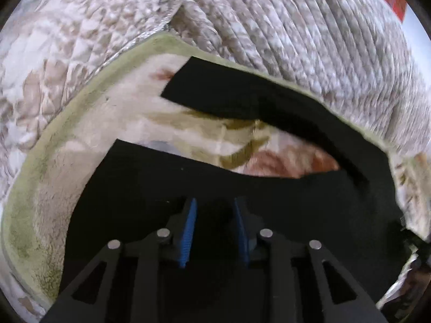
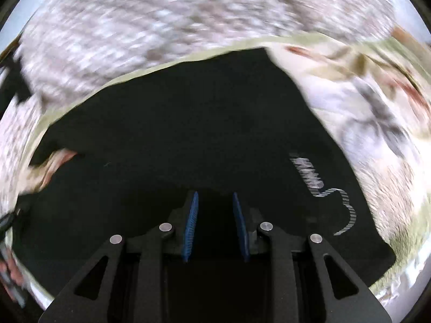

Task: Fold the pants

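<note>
Left wrist view: left gripper [image 1: 214, 210] over the black pants [image 1: 269, 204], blue pads apart, nothing visibly pinched. Two legs lie across the floral blanket [image 1: 89, 145], green border clear at left. Right wrist view: right gripper [image 2: 215, 204] low over pants [image 2: 188, 123], pads parted; whether cloth is caught, I cannot tell.

The pants [image 1: 269, 102] lie spread on a blanket [image 1: 80, 140], legs apart, with a quilt [image 1: 296, 27] behind the blanket's far edge.
</note>
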`<state>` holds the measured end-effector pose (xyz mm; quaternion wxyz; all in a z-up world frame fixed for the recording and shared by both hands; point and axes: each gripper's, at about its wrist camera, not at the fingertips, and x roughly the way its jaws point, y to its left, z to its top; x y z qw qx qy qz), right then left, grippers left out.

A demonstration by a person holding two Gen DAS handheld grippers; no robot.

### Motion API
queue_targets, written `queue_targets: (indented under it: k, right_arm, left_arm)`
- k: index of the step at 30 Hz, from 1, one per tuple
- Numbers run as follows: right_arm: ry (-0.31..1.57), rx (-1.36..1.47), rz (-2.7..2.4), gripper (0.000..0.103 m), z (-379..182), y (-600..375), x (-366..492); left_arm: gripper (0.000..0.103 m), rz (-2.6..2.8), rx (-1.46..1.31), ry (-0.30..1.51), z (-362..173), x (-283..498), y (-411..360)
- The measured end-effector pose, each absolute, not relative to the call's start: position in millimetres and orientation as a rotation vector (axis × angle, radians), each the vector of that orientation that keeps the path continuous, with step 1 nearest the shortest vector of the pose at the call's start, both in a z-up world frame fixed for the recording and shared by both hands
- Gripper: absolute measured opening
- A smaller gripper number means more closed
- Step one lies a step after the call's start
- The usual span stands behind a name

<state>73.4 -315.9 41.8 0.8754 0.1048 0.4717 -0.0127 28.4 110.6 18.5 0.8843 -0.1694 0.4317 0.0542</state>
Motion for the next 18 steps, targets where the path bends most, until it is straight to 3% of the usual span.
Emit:
queue_targets:
  k: [8,13,18]
  right_arm:
    - [0.947,0.228,-0.039,0.034,53,-307,68]
    - [0.922,0.173,0.028,0.05,48,-283,73]
    - [0.939,0.164,0.01,0.05,38,-279,76]
  left_arm:
    - [0.035,0.243,-0.339,0.858,26,19,129]
    - [0.035,0.284,-0.355,0.84,22,18,149]
    - [0.038,0.273,-0.322,0.836,19,17,146]
